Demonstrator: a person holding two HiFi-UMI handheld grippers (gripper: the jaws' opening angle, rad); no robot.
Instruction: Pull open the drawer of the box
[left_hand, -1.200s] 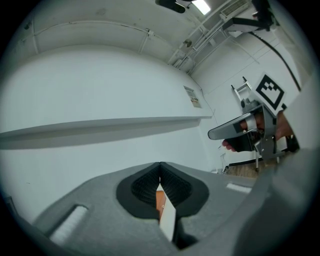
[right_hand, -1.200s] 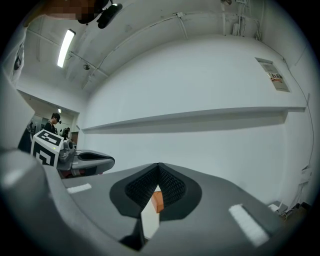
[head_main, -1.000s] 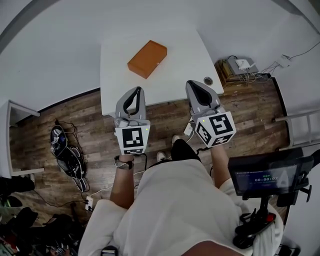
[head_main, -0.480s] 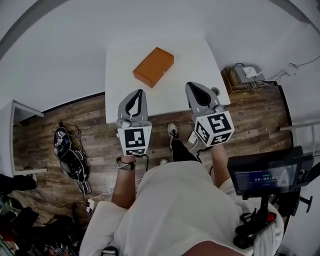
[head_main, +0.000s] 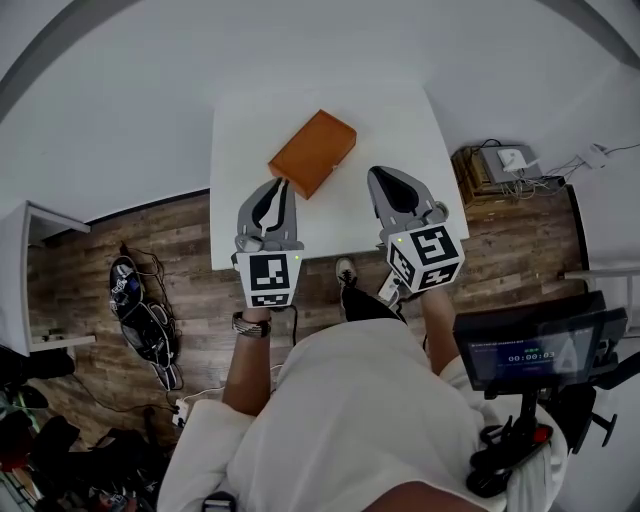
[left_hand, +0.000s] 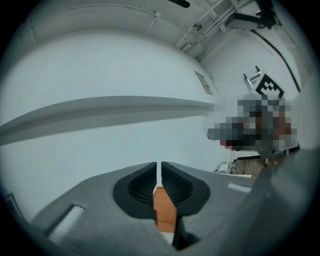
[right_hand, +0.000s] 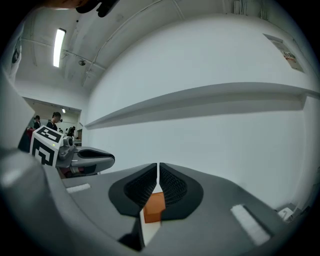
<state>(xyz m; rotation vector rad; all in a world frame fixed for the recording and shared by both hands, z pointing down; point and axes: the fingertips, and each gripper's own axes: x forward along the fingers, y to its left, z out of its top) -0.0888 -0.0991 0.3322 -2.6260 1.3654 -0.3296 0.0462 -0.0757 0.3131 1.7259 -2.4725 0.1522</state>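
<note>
Head view, with the two gripper views. An orange box (head_main: 312, 152) lies flat and slantwise on the white table (head_main: 400, 120), towards the table's middle. Its lower corner points at the person. No drawer front, pull or seam can be made out on any face that shows.

The left gripper (head_main: 280, 185) hovers with its tip just beside that lower corner. Its jaws stand almost together, with only a hairline slit between them, and they hold nothing (the orange seen through the slit in its own view is the box beyond). The right gripper (head_main: 382, 177) hovers over the table to the right of the box and apart from it. Its jaws are likewise nearly closed, though they have just been opening by a crack. Nothing sits between them.

Judged stage: approach; the drawer is not yet touched.

Likely hazards:
- The box rests loose on a smooth top, so a pull on the drawer with no gripper bracing the shell would probably drag the whole box along.
- The jaws are too narrow to take a pull or an edge as they stand. If they arrive unopened they would nudge the box and turn it.
- The drawer end is unidentified, so either gripper may address the wrong face.
- A hard, unchecked pull could draw the drawer clean out.
</note>
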